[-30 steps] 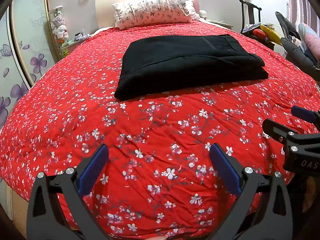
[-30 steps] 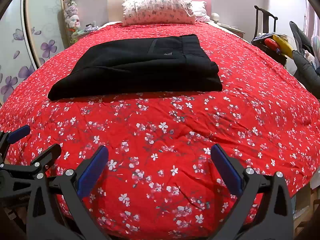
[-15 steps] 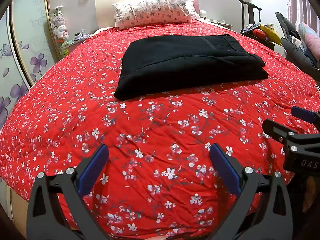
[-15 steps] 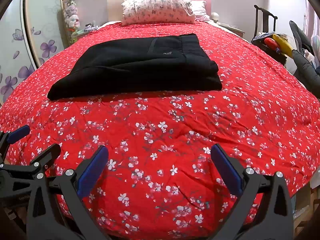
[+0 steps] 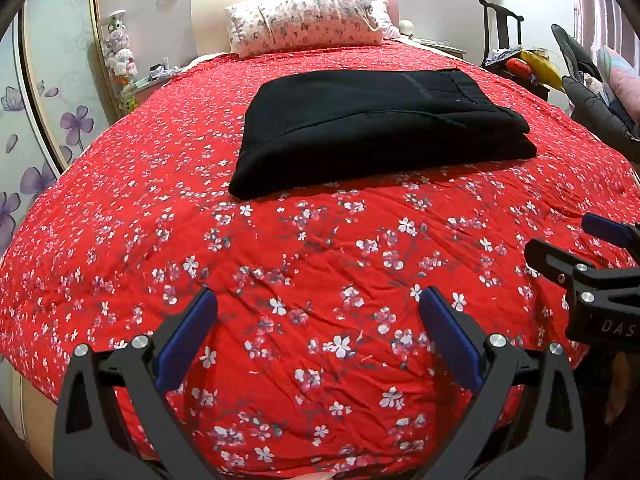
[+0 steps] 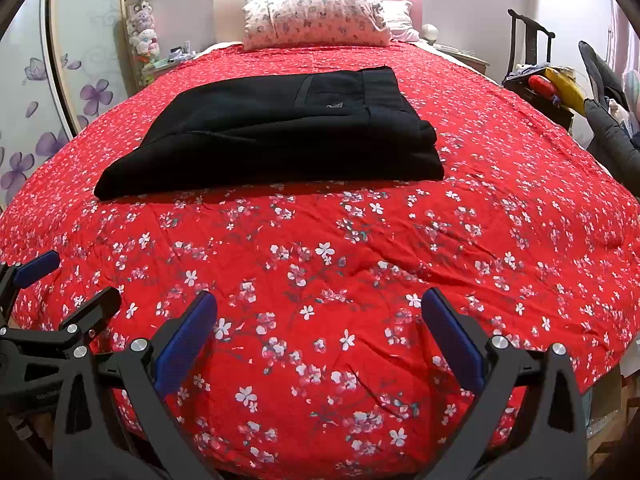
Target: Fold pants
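The black pants [image 5: 376, 128] lie folded into a flat rectangle on the middle of the red flowered bedspread [image 5: 320, 272]; they also show in the right wrist view [image 6: 276, 136]. My left gripper [image 5: 320, 344] is open and empty, held near the foot of the bed, well short of the pants. My right gripper [image 6: 320, 344] is open and empty too, beside the left one. The right gripper shows at the right edge of the left wrist view [image 5: 592, 264], and the left gripper at the left edge of the right wrist view [image 6: 52, 300].
A flowered pillow [image 5: 304, 20] lies at the headboard. A shelf with plush toys [image 5: 118, 56] stands at the left of the bed. A dark chair with clothes and bags [image 5: 520, 60] stands at the right. A wardrobe door with purple flowers [image 5: 36, 128] is at far left.
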`<state>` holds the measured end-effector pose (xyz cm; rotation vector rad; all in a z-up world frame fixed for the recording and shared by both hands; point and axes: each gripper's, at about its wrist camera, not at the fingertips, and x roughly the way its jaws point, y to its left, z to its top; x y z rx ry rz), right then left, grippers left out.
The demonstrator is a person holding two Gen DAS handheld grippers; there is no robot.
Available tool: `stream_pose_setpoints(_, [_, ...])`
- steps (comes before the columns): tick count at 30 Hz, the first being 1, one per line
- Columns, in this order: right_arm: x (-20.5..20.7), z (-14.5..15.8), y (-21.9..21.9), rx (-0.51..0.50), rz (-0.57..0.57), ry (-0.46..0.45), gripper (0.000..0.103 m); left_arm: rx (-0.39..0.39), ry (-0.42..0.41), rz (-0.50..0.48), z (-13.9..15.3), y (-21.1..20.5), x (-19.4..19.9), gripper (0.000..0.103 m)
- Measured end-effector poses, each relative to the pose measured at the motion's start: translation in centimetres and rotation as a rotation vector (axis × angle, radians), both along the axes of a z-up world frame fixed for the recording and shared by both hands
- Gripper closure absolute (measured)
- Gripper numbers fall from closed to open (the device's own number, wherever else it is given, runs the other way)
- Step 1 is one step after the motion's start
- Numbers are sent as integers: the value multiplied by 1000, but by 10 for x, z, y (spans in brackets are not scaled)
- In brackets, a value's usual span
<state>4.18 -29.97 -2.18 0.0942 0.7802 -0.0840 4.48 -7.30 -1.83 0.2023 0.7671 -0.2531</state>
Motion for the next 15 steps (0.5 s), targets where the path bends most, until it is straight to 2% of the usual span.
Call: stream_pose_setpoints(15, [2, 0, -4, 0, 4, 2, 1, 0, 0, 0, 0, 1, 0, 2])
